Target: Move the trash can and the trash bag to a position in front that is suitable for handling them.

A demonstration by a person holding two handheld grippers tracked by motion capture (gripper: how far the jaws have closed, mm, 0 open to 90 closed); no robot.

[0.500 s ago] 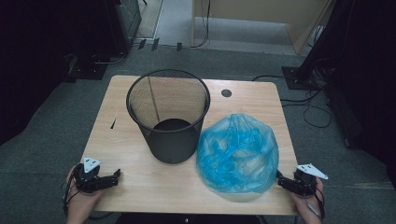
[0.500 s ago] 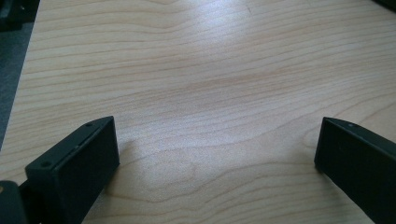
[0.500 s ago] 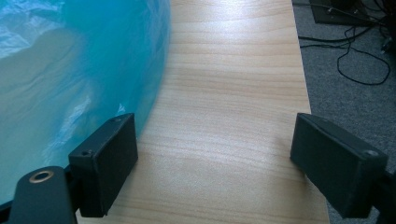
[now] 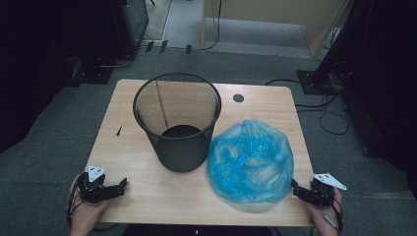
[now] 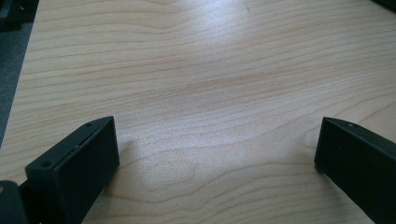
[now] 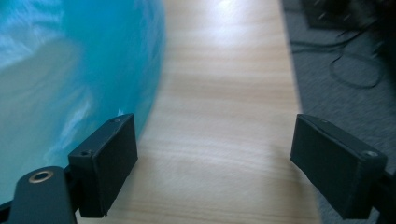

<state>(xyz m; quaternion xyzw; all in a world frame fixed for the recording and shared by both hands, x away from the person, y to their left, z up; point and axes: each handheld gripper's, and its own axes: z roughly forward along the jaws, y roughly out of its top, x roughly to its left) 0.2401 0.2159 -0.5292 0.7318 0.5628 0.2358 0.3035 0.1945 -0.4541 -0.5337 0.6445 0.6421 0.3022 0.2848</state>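
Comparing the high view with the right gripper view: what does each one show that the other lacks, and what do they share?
High view alone: the black mesh bin, the left hand-held gripper and both hands. Right gripper view alone: a close look at the right hand-held gripper, jaws apart with bare wood between them. Shared: the blue plastic bag, the wooden table and floor cables.

Black mesh bin (image 4: 178, 129), translucent blue bag (image 4: 250, 161), pale wood-grain table (image 4: 142, 187), black tongs (image 4: 109, 189)
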